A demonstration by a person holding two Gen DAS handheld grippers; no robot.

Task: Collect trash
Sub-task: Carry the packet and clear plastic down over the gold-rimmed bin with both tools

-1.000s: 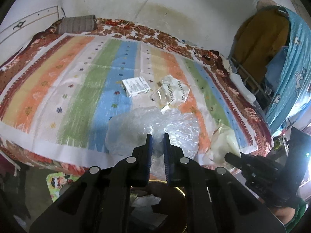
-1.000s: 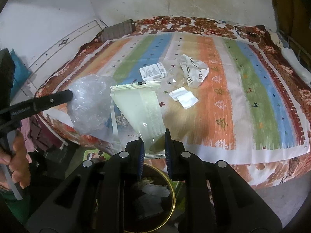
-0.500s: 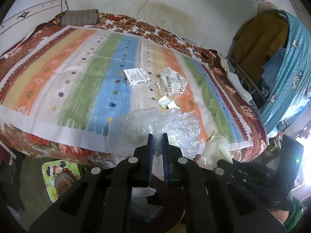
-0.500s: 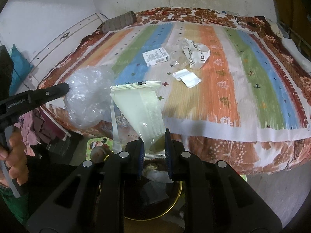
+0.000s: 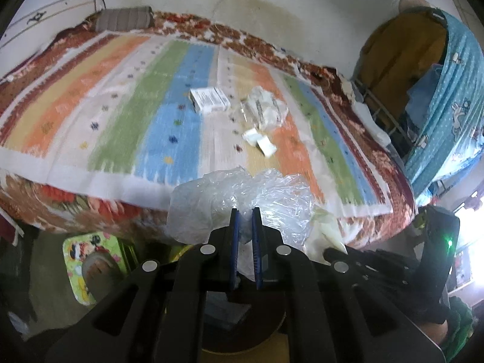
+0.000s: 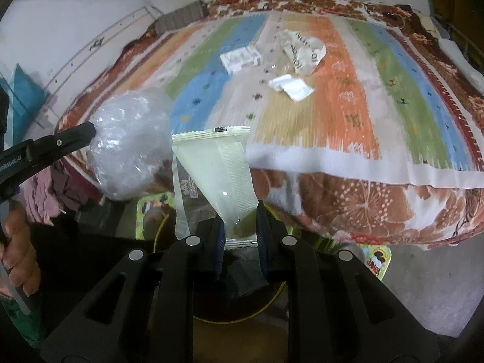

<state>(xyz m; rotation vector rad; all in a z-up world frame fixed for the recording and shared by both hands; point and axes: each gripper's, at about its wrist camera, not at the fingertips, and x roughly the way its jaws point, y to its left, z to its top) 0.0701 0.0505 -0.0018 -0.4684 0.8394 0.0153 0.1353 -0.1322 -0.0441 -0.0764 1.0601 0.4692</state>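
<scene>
My left gripper [image 5: 244, 211] is shut on a crumpled clear plastic bag [image 5: 224, 202], held in front of the bed's near edge; the same bag [image 6: 127, 148] shows at the left of the right wrist view. My right gripper [image 6: 240, 211] is shut on a pale green wrapper [image 6: 220, 175] that sticks up from its jaws. Both hang over a dark round bin with a gold rim [image 6: 272, 302], which holds some trash. On the striped bedspread [image 5: 121, 106] lie a small white box [image 5: 210, 99], a crumpled white printed bag [image 5: 263, 112] and white paper scraps [image 5: 260, 140].
A grey pillow [image 5: 124, 21] lies at the bed's far end by the wall. A blue patterned cloth [image 5: 447, 96] hangs over a rack on the right. A green cartoon mat [image 5: 87, 257] lies on the floor beside the bin. A person's hand [image 6: 18, 251] holds the left tool.
Both grippers have pulled back from the bed and sunk toward the bin, each keeping its piece of trash. The bed's near edge now shows fully in both views.
</scene>
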